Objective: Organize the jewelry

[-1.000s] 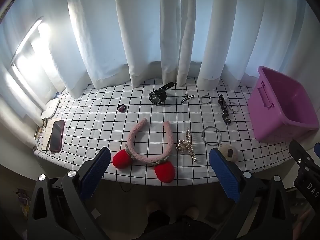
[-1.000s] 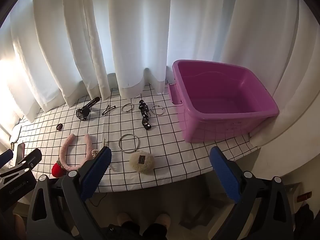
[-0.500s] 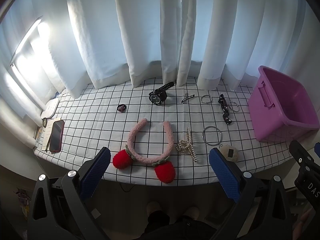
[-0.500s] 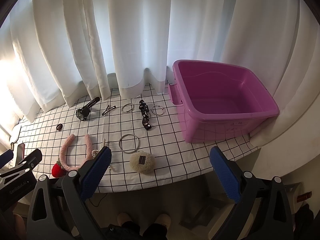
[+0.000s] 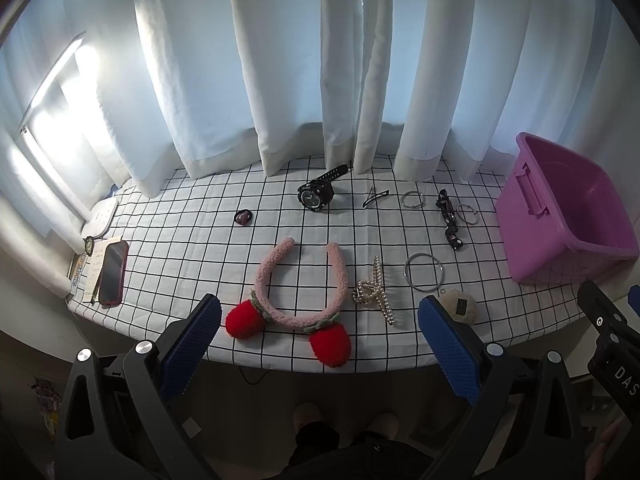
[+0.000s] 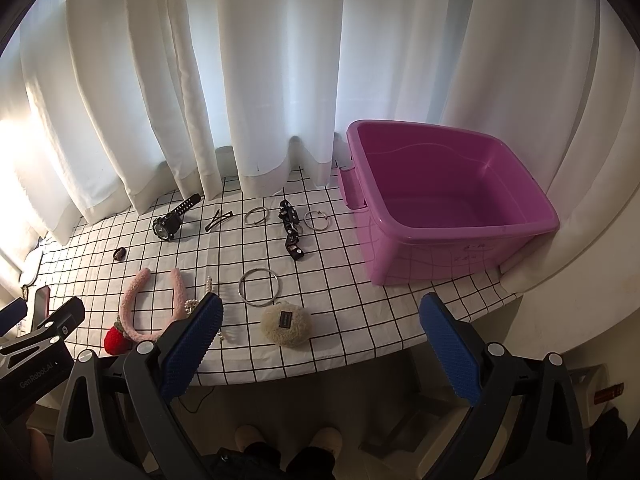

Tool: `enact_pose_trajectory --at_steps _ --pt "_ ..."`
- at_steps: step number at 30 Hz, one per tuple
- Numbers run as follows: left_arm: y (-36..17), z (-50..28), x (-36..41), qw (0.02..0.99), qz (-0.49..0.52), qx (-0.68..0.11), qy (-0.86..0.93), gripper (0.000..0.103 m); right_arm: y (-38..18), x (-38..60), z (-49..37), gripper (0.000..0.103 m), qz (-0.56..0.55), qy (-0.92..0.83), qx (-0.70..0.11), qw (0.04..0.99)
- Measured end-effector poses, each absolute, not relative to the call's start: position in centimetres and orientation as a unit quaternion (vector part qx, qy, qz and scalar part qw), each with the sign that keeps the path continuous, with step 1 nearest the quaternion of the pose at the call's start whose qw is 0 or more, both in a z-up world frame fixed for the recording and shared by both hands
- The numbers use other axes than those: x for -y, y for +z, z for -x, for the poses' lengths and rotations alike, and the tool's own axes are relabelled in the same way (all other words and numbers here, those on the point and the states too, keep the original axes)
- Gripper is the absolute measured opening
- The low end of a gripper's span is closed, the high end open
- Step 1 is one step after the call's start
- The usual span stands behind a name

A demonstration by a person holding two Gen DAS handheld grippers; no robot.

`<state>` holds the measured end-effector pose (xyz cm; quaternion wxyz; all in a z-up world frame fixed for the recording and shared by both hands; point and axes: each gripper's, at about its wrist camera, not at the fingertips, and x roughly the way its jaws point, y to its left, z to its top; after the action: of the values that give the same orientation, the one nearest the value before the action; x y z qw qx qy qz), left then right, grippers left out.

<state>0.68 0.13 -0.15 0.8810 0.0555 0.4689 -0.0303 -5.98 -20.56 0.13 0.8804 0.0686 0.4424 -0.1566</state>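
At the near edge of the checked tablecloth point(image 5: 192, 240) lies a pink headband point(image 5: 298, 284) with two red pompoms, its open ends pointing toward the curtain. Just to its right sits a pearl hair claw point(image 5: 372, 292), then a large silver bangle point(image 5: 424, 272) touching a fluffy cream puff point(image 6: 286, 320) by a small ring. On the left edge a phone point(image 5: 113, 266) lies on some papers. Farther back, a small dark ring point(image 5: 243, 217) sits alone; beyond it a black watch point(image 5: 318, 194), a black hair clip point(image 5: 375, 198), a thin silver hoop point(image 5: 413, 199), a black beaded bracelet point(image 5: 450, 220) and another hoop point(image 5: 467, 214) run in a row. The purple bin point(image 6: 452, 204) stands at the right end of the table, nothing visible inside. White curtains point(image 6: 280, 60) hang behind.

The left gripper point(image 5: 320, 340) and right gripper point(image 6: 322, 340) both hover short of the table edge, blue pads spread wide, holding and touching nothing.
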Motion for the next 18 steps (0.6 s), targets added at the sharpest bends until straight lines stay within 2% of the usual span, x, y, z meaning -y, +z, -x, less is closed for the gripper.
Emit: enact_pose_trajectory --at_steps 18 --pt "-1.3 -0.6 -1.7 0.875 -0.037 -0.483 -0.020 0.097 -1.1 20.3 5.6 0.094 -0.076 -0.127 -0.450 0.881"
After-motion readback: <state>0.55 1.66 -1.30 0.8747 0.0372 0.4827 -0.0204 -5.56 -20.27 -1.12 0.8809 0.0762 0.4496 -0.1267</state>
